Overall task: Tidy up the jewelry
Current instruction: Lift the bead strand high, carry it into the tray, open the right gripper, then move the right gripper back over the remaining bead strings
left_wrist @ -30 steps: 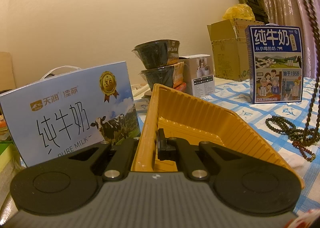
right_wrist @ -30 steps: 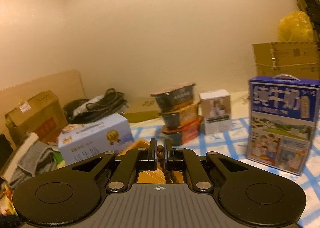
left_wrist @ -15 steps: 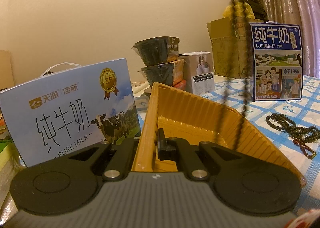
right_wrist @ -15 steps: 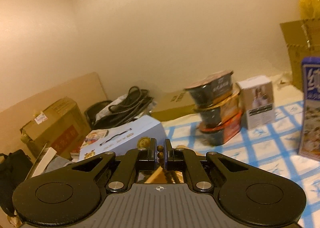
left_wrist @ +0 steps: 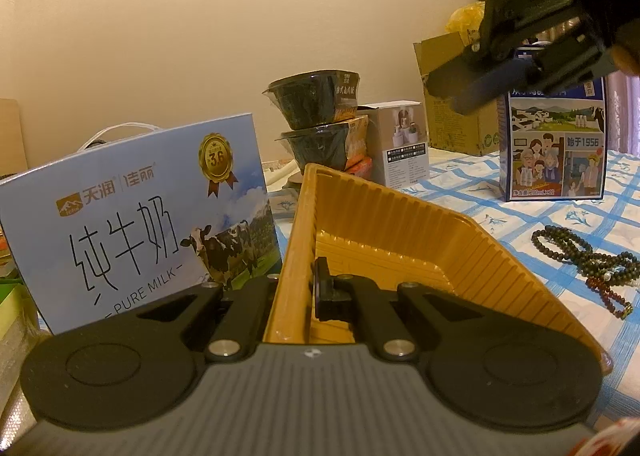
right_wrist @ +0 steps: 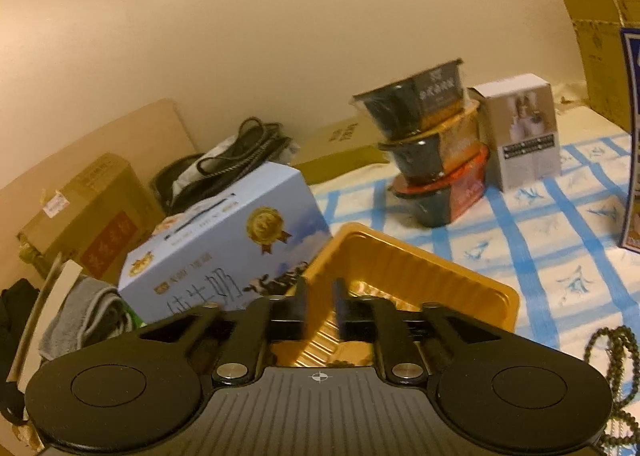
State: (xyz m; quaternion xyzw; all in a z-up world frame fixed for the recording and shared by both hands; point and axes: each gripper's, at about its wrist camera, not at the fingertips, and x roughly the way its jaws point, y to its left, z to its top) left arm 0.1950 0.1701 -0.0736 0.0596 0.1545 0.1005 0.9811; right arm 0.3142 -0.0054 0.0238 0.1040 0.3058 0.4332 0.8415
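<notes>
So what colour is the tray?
Golden yellow; the tray shows best from the right wrist.

Off to the left of my jaws stood a pale blue milk carton box (left_wrist: 136,216) printed with a cow. Straight ahead, beyond my jaws, three dark instant noodle bowls (left_wrist: 320,116) sat stacked, with a small white box (left_wrist: 404,148) just beside them. To the right stood a dark blue milk box (left_wrist: 556,144) on a blue-checked tablecloth (left_wrist: 500,216), cardboard boxes (left_wrist: 456,104) behind it.
</notes>
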